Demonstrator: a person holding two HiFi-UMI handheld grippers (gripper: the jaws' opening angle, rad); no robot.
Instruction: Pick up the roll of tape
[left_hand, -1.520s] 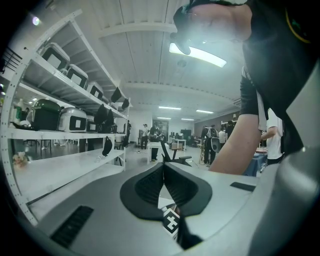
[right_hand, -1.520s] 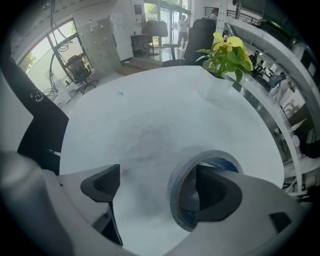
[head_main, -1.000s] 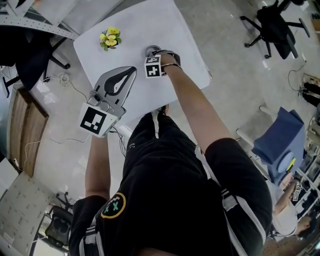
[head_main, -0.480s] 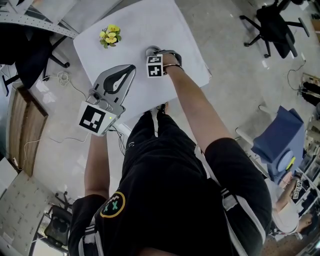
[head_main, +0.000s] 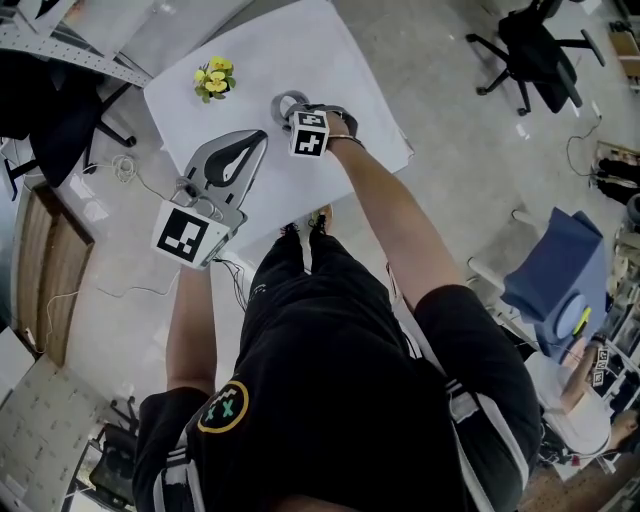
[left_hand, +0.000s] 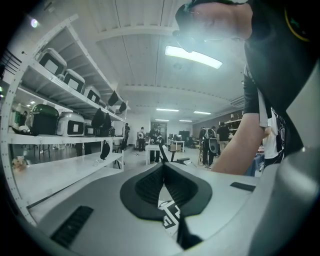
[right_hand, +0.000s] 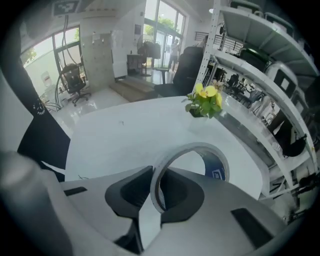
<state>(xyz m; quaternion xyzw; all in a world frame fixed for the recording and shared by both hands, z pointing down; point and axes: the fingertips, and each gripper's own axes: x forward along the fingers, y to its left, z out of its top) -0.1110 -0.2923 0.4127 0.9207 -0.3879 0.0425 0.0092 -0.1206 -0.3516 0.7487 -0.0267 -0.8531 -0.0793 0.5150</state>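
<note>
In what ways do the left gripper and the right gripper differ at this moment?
The left gripper is shut on nothing; the right gripper has just closed its jaws on the roll of tape. The left points level across the room; the right points down at the table. Both are grey with black pads.

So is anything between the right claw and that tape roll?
Nothing visible. The right claw has just been closing its jaws and now pinches the tape roll by its wall; the yellow flowers stand apart.
</note>
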